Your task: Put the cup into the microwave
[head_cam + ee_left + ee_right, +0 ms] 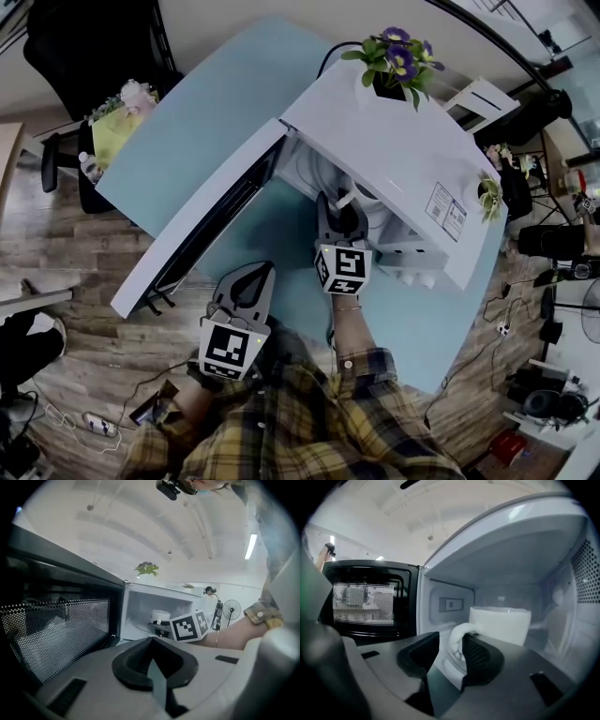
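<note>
A white cup (501, 625) stands inside the open white microwave (394, 141), on its floor. My right gripper (450, 641) reaches into the cavity and is open. The cup's handle (457, 634) lies between its jaws, against the right pad and apart from the left one. From the head view, the right gripper (339, 220) sits in the microwave's mouth. The door (202, 220) is swung wide to the left. My left gripper (248, 281) hangs back in front of the door, shut and holding nothing. Its own view shows the cup (160, 617) and the right gripper's marker cube (190, 626).
The microwave rests on a light blue table (187, 122). A potted plant with purple flowers (398, 56) stands on top of it. A dark office chair (94, 47) stands beyond the table's far left. Cables and gear lie on the floor at the right (544, 403).
</note>
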